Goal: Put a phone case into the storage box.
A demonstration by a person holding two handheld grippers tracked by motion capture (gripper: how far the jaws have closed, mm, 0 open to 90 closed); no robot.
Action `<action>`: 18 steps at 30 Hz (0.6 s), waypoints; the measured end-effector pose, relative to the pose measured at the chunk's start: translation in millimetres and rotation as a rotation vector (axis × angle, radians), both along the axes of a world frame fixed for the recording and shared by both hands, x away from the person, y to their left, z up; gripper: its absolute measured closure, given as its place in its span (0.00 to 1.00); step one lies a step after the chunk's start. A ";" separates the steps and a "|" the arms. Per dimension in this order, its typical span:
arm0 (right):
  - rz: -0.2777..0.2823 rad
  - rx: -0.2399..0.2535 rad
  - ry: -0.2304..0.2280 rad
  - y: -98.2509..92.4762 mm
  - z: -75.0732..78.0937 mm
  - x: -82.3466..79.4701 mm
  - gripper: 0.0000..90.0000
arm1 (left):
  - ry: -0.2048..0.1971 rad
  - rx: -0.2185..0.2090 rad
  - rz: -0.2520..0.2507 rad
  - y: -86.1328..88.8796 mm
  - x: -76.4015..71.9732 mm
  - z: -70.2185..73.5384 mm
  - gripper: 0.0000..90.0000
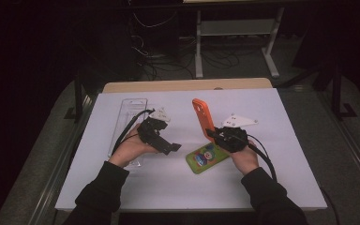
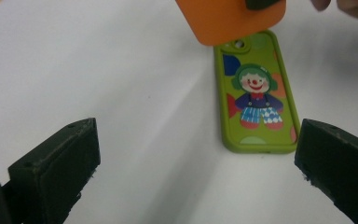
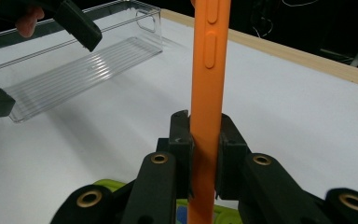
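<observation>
High view shows the right claw [image 1: 214, 134] clenched on the orange phone case [image 1: 202, 117], upright above the green case [image 1: 206, 157] right of centre; left claw [image 1: 171, 147] released; carry it level toward the clear tray [image 1: 130, 110] far left.
</observation>
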State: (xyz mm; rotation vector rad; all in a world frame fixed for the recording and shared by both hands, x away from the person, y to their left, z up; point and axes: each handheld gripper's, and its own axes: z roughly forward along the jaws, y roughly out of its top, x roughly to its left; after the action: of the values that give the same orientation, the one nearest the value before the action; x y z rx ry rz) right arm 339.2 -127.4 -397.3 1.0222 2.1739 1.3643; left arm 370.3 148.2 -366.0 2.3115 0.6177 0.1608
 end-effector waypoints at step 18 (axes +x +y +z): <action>0.020 0.069 0.009 6.7 0.6 -2.5 0.87 | -0.012 -0.217 0.068 -14.0 13.3 10.0 0.00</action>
State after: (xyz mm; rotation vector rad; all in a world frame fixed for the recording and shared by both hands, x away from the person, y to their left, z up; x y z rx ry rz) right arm 336.7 -120.7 -396.7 1.0357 2.1623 1.4556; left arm 383.6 134.2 -356.0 2.0811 0.6737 0.1329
